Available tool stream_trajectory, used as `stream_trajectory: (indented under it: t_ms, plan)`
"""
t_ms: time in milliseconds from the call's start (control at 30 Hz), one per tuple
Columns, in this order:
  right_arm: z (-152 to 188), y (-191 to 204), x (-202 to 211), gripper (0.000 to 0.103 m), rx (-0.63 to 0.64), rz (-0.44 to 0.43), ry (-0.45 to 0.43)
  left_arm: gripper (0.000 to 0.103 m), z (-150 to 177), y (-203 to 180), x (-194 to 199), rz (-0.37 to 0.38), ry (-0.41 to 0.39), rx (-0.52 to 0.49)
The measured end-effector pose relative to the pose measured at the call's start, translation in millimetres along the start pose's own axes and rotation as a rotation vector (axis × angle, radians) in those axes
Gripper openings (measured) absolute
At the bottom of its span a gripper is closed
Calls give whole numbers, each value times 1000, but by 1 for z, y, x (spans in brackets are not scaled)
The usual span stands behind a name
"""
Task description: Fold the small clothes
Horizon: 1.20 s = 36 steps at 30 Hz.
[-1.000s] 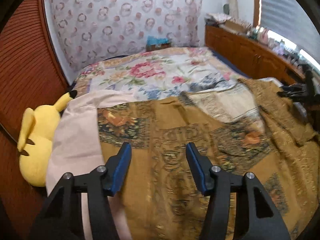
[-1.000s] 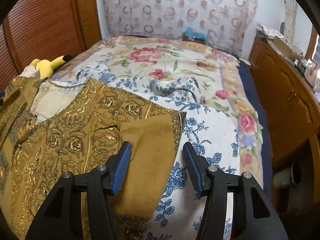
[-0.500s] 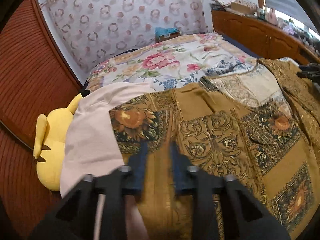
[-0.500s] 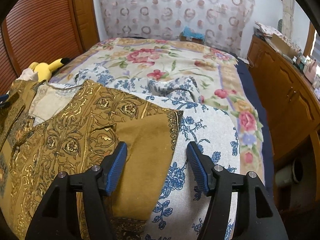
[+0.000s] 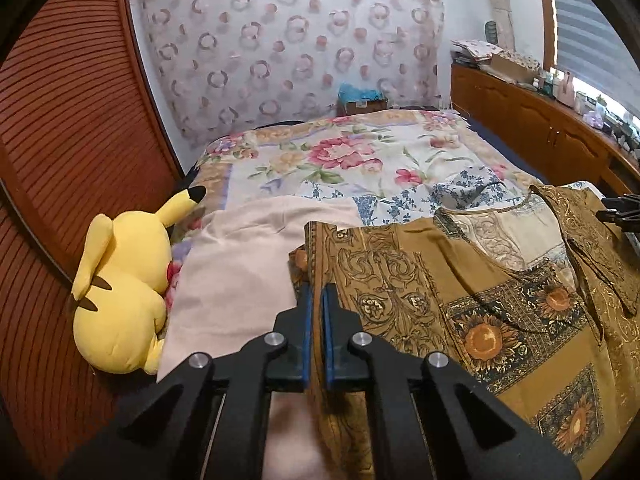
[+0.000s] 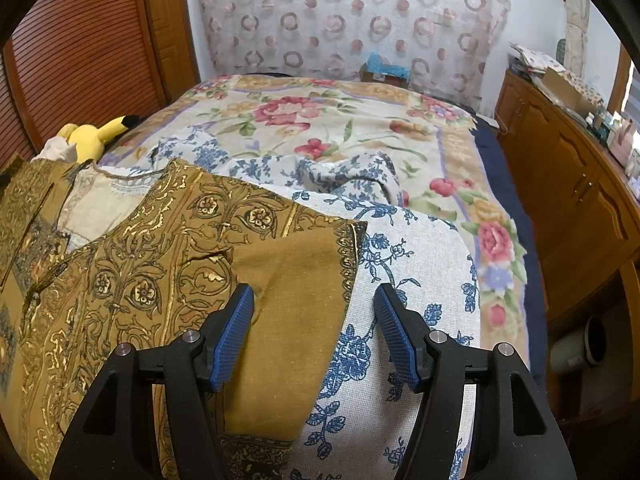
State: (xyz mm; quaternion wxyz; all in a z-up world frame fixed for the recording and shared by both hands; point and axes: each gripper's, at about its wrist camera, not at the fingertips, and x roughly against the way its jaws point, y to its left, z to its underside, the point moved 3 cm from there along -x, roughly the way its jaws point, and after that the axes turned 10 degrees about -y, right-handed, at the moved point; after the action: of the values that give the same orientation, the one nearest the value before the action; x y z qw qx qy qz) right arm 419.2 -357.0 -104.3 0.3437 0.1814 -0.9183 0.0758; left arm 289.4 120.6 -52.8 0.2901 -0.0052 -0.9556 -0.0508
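A mustard-brown patterned garment [image 5: 460,280] with sunflower panels lies spread on the bed. My left gripper [image 5: 316,304] has its jaws closing the last bit, and the blue pads pinch the garment's left edge, which runs up between them. In the right wrist view the same garment [image 6: 160,260] shows its gold-scroll side and a plain brown sleeve. My right gripper [image 6: 316,312] stands open just above that sleeve, whose hem lies between the fingers without touching the pads. Its black frame [image 5: 620,212] shows at the far right of the left wrist view.
A pale pink cloth [image 5: 240,264] lies under the garment's left side, beside a yellow plush toy [image 5: 120,292]. A white cloth with blue flowers [image 6: 400,280] lies under the right sleeve, on the floral bedspread [image 5: 340,152]. Wooden cabinets [image 6: 580,200] line the right; a louvred door [image 5: 60,160] stands left.
The left gripper's jaws went from wide apart to shut on the garment's left edge, and it shifted toward that edge. The right gripper's jaws spread a little wider; it stayed in place.
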Motion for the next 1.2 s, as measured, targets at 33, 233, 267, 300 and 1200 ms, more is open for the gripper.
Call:
stream_trajectory:
  t_ms: [33, 233, 267, 300, 1200]
  plan:
    - [0, 1, 0, 62, 3, -3, 2, 3, 1, 1, 0, 7, -1, 6]
    - [-3, 15, 3, 5, 23, -91, 17, 0, -6, -12, 14, 88, -43, 46]
    - [-4, 18, 5, 4, 30, -84, 10, 0, -7, -16, 20, 101, -55, 43]
    - [-5, 21, 8, 3, 35, -87, 1, 0, -8, -21, 27, 112, -65, 38]
    - [140, 97, 252, 2, -14, -134, -168, 0, 150, -11, 251, 206, -136, 187]
